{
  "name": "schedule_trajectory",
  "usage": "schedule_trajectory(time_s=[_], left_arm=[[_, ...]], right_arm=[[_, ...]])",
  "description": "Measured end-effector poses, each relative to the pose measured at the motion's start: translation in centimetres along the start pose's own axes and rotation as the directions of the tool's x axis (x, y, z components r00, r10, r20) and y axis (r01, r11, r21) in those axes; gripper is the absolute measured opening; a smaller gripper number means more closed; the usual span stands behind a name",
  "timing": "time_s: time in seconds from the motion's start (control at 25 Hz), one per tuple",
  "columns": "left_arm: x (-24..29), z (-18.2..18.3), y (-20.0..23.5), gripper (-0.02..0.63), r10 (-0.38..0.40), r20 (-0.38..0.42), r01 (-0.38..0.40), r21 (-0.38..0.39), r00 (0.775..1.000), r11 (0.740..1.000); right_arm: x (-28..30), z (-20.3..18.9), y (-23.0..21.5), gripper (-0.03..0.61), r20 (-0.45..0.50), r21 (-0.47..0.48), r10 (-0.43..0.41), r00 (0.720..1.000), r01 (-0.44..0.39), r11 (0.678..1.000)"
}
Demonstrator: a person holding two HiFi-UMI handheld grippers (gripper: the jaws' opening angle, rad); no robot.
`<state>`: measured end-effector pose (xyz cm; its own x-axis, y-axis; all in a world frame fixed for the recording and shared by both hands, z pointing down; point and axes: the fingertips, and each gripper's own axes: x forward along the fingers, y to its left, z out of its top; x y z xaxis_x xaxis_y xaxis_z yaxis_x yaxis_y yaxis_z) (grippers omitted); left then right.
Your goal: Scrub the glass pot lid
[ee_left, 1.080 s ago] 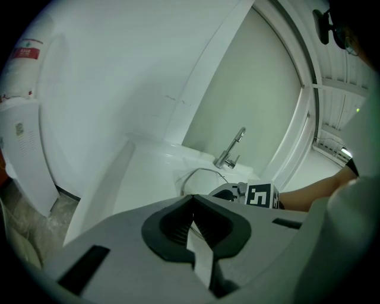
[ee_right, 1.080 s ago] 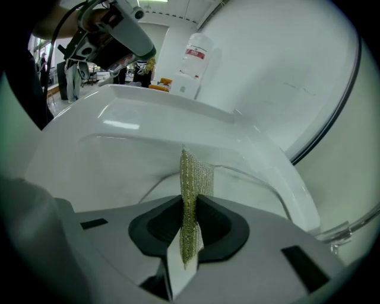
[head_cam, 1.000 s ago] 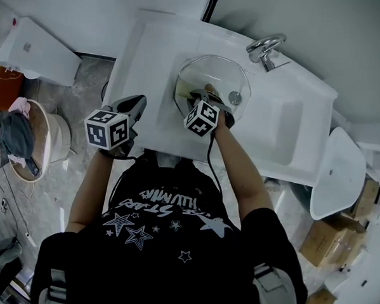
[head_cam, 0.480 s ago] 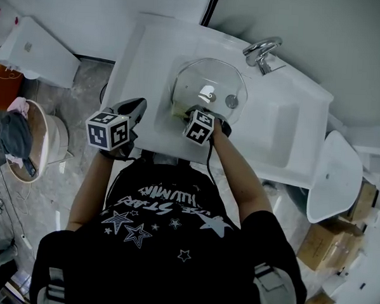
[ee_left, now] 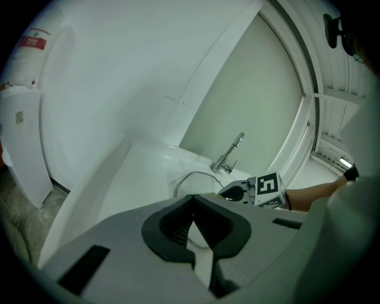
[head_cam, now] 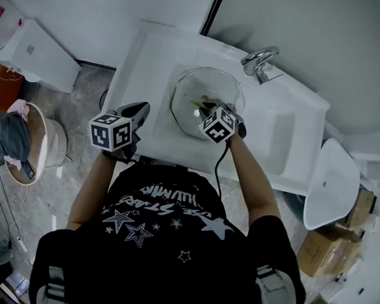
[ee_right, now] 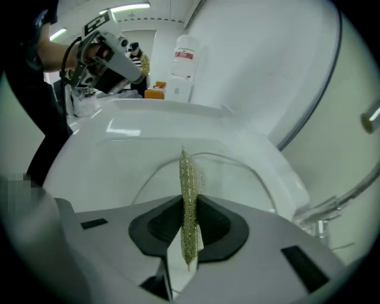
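The glass pot lid (head_cam: 193, 91) lies in the round basin of the white sink (head_cam: 150, 63). My right gripper (head_cam: 207, 108) reaches over the lid's near right part, shut on a thin gold-green mesh scrubber (head_cam: 199, 104). In the right gripper view the scrubber (ee_right: 186, 178) stands on edge between the jaws of the right gripper (ee_right: 189, 208), with the lid's rim (ee_right: 237, 166) below. My left gripper (head_cam: 141, 109) hovers over the sink's front left corner, away from the lid. In its own view the left gripper (ee_left: 191, 217) is shut with nothing held; the lid (ee_left: 189, 177) and right gripper (ee_left: 261, 190) lie ahead.
A chrome faucet (head_cam: 258, 59) stands behind the basin. A white unit (head_cam: 36, 51) and a basket of clothes (head_cam: 25, 139) are on the floor at left. A loose white basin (head_cam: 331, 181) and cardboard boxes (head_cam: 355, 208) are at right. A bottle (ee_right: 184, 59) stands by the far wall.
My right gripper has moved with the scrubber from the lid's front left edge to the right and further in over the lid. The left gripper has stayed put.
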<state>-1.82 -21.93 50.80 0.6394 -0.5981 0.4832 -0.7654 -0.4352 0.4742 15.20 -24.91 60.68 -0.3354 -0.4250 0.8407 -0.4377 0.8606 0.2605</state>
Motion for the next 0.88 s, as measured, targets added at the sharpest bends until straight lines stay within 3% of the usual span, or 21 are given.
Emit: schedule_trajectory(time_s=[0.16,0.28,0.6,0.88], left_arm=[[0.3,1.0,-0.2,0.009,-0.007,0.021,0.007,-0.011,1.000,1.000],[0.5,1.6,-0.1,0.009,-0.001,0.020,0.001,-0.003,1.000,1.000],[1.1,1.7,0.1,0.009,0.002,-0.006,-0.002,0.003,1.000,1.000],[1.3,0.9,0.4,0.009,0.005,-0.025,-0.005,-0.015,1.000,1.000]], right_arm=[[-1.4,-0.4,-7.1,0.066,-0.007,0.001,-0.247,0.969,0.247,0.969],[-1.5,-0.4,-10.5,0.066,-0.021,-0.013,-0.352,0.936,0.352,0.936],[0.6,-0.6,-10.2,0.068,-0.046,-0.069,-0.337,0.941,0.333,0.940],[2.1,-1.0,-8.6,0.069,-0.061,-0.193,-0.345,0.937,0.328,0.925]])
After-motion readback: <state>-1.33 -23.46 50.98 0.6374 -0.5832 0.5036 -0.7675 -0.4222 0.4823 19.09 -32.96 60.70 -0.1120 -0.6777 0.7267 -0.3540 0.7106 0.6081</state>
